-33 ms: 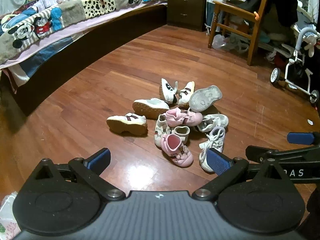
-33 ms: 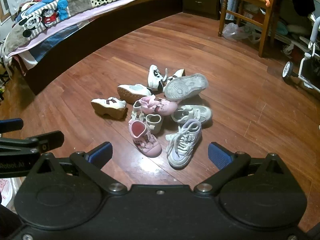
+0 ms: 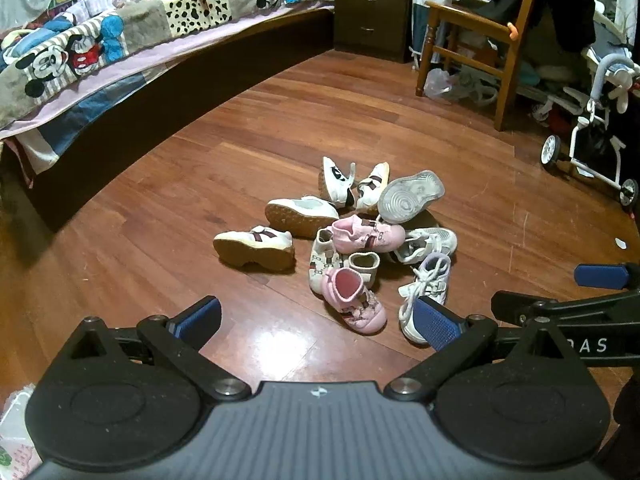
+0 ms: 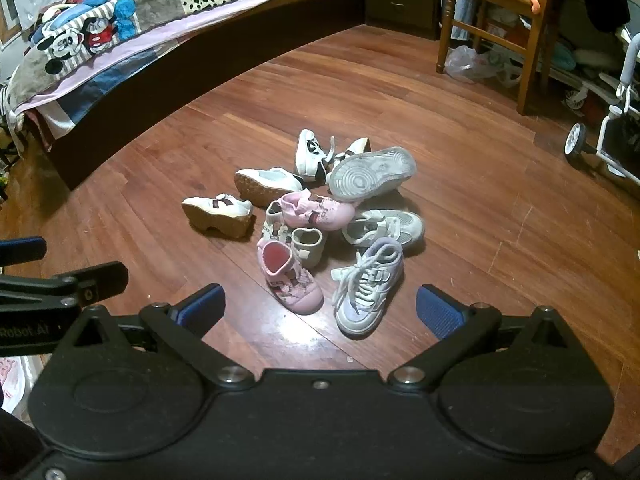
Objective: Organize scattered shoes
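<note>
We count ten small children's shoes heaped together on the wooden floor (image 3: 248, 148), mid-room, well clear of the bed's edge. Two are soft pink fabric boots: one upright nearest us (image 4: 289, 280), one lying on its side (image 4: 316, 210). A white-and-lilac laced sneaker (image 4: 370, 284) sits beside the near boot. One sneaker is flipped, its grey ridged rubber sole (image 4: 370, 174) facing up. A white strapped shoe (image 4: 216, 214) lies apart on its side at the heap's left, tan sole showing. The rest are white shoes, tumbled against each other.

Our left gripper (image 3: 316, 320) hangs above the floor with its blue-padded fingers spread wide, empty. Our right gripper (image 4: 320, 306) is likewise released, holding nothing.

Beyond lie a bed with a patchwork quilt (image 3: 120, 32), a dark nightstand (image 3: 372, 20), a wooden chair (image 3: 480, 40) and a stroller (image 3: 592, 132).
</note>
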Tool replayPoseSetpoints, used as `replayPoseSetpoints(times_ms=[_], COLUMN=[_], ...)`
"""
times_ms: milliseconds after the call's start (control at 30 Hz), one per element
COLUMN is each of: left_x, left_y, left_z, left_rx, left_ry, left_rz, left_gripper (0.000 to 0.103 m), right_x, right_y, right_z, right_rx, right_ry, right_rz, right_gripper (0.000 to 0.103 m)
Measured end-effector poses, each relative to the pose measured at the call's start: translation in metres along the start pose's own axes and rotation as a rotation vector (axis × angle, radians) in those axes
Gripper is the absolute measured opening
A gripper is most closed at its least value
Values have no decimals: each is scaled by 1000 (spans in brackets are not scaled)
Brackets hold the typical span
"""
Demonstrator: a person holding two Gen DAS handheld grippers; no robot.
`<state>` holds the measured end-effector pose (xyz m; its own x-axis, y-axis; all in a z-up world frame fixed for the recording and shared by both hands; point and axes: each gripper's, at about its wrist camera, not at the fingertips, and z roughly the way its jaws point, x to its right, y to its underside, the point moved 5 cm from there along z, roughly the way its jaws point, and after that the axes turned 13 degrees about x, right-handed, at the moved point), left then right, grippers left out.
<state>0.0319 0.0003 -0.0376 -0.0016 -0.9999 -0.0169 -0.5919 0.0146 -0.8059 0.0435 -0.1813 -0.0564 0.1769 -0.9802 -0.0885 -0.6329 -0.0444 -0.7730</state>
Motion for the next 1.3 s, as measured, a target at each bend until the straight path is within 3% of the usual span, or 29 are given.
replayPoseSetpoints(times_ms=[1300], left_x=[5], left_y=[0], left_z=[-3], left_rx=[-6], left_ry=[10], left_rz=[-1], left_gripper=[103], right_x=[0], right_y=[2], right_z=[7], right_rx=[-28], right_ry=[-9], right_rz=[2], right_gripper=[103])
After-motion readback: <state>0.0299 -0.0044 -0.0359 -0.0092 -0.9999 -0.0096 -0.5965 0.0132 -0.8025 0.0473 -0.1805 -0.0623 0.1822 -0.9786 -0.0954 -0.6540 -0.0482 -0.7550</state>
